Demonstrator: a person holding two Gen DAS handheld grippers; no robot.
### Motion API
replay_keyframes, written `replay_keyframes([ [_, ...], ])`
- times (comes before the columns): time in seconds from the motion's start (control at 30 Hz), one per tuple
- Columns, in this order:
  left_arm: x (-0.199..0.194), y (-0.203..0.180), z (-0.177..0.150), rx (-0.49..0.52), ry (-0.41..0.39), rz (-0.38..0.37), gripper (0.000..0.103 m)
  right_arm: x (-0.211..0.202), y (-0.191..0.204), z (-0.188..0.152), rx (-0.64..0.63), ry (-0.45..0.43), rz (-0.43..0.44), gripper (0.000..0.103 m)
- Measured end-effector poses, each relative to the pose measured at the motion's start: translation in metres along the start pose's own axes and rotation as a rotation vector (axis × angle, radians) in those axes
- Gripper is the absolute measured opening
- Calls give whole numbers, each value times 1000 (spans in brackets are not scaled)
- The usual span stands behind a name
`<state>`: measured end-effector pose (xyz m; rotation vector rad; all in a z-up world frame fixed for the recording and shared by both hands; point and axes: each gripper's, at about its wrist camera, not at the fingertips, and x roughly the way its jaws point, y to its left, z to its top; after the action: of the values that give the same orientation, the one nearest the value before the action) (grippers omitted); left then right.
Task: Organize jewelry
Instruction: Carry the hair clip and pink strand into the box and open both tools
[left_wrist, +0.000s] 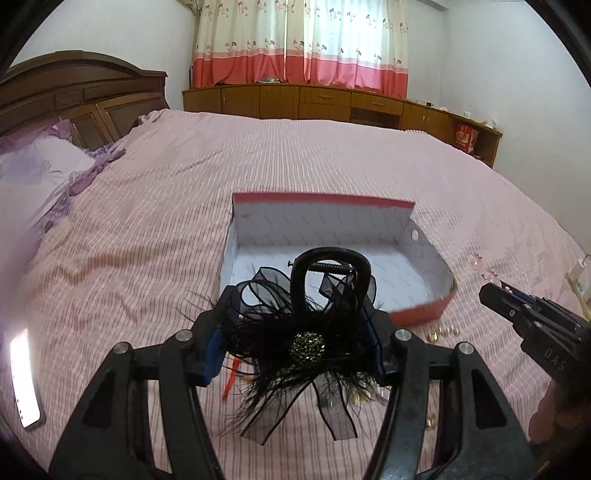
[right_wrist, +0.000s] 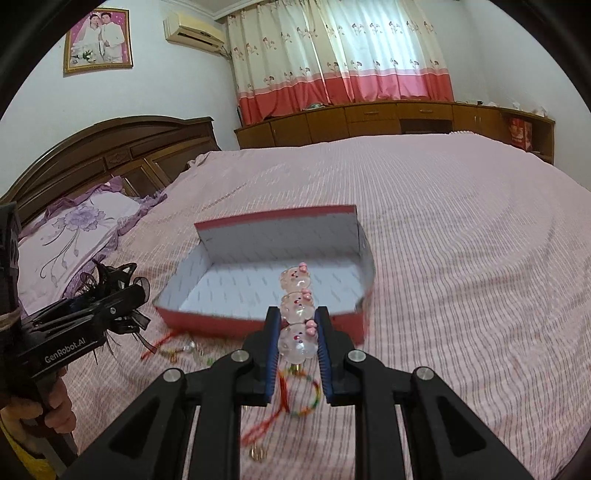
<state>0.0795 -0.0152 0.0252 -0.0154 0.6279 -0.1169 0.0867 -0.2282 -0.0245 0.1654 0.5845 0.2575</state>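
Landmark = red box (left_wrist: 417, 314), open, white inside, lying on the pink bedspread (left_wrist: 147, 221).

Hard to read from my end: the left gripper (left_wrist: 295, 332) blocks the box's near wall in its own cam, and the black feather hair clip (left_wrist: 308, 332) covers most of what lies on the bed under it. Gold bits (left_wrist: 443, 332) just right of the box's near corner are too small to ID. Phone (left_wrist: 24, 380), far left of the box, is glare only. In the right cam the near box wall is smeared w/ blur, and items on the bed below the right gripper (right_wrist: 297, 343) are partly cut by its fingers.

L gripper is clenched on the hair clip, jaws approx half spread; the clip's loop end points toward the box, ribbon tails hang toward me.

R gripper is clenched on a clear bead strand (right_wrist: 297, 310) w/ pink bows; its long axis runs straight ahead along the fingers, far end over the box's near wall. A rainbow cord bracelet (right_wrist: 301, 395) lies on the bed my side of the box.
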Motion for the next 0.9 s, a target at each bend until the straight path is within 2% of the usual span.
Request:
replay_keyframes([
  [0.37,44,-3,30,-24,-47,26,53,50,0,41,-10,-43,-32,20],
  [0.63,86,-2,46,-37,-56,47,53,94,-7,55,-25,-25,-87,20],
  [0.77,109,0,53,-50,-35,52,53,125,-10,62,-26,13,-117,20],
  [0.9,135,3,56,-62,28,73,53,151,-15,64,-31,64,-136,20],
])
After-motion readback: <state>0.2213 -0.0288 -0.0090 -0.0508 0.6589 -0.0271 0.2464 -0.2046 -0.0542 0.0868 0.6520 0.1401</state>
